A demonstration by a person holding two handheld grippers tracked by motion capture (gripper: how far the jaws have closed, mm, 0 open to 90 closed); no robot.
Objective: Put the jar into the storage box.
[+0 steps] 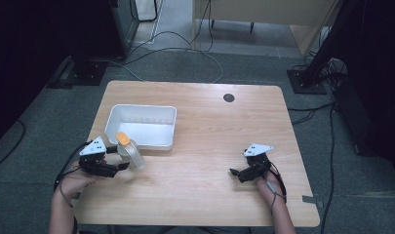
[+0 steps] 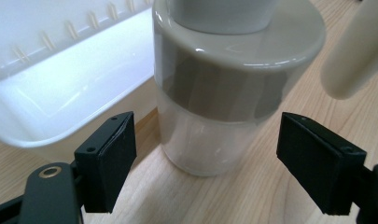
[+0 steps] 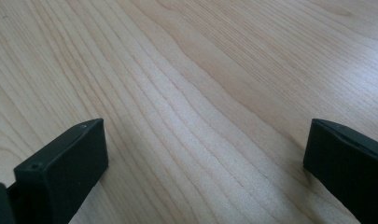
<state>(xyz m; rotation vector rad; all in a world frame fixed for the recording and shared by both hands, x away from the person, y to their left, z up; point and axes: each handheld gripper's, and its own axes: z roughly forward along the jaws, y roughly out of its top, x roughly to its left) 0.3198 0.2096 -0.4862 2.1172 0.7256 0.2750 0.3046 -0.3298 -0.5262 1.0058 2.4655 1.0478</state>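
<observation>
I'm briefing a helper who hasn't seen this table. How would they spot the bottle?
Find the white tub on the table's left half. Beside its near edge stands the bottle, between the open left tongs. It is translucent with an orange cap, the only coloured thing there.

Dim high view with black corners; both gripper views bright, soft, slightly blurred up close.

In the left gripper view the bottle point(image 2: 224, 93) is cut off at the top edge, its cap out of frame, and the tub point(image 2: 60, 88) runs past the left edge. The blurred pale shape point(image 2: 352, 56) at upper right cannot be identified.
</observation>
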